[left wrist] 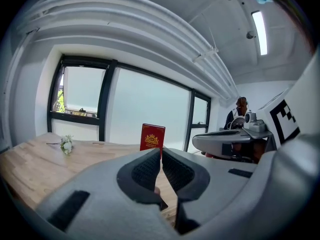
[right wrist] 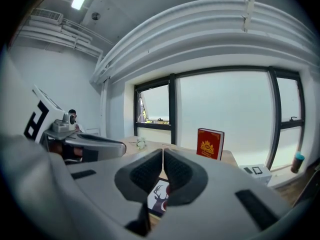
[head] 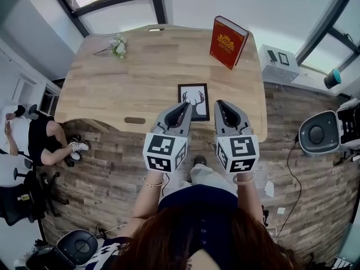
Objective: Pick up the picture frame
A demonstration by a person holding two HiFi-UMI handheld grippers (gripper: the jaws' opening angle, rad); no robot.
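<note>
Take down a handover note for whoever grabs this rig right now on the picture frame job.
Left claw: shut, empty, by the frame's left side.
Right claw: shut, empty, just right of the frame.
Picture frame: flat on the wooden table, near its front edge, untouched.
Red book: upright at the far right, clear of the frame.
Done: claws brought near.
Left: open a claw, grip the frame, lift.
</note>
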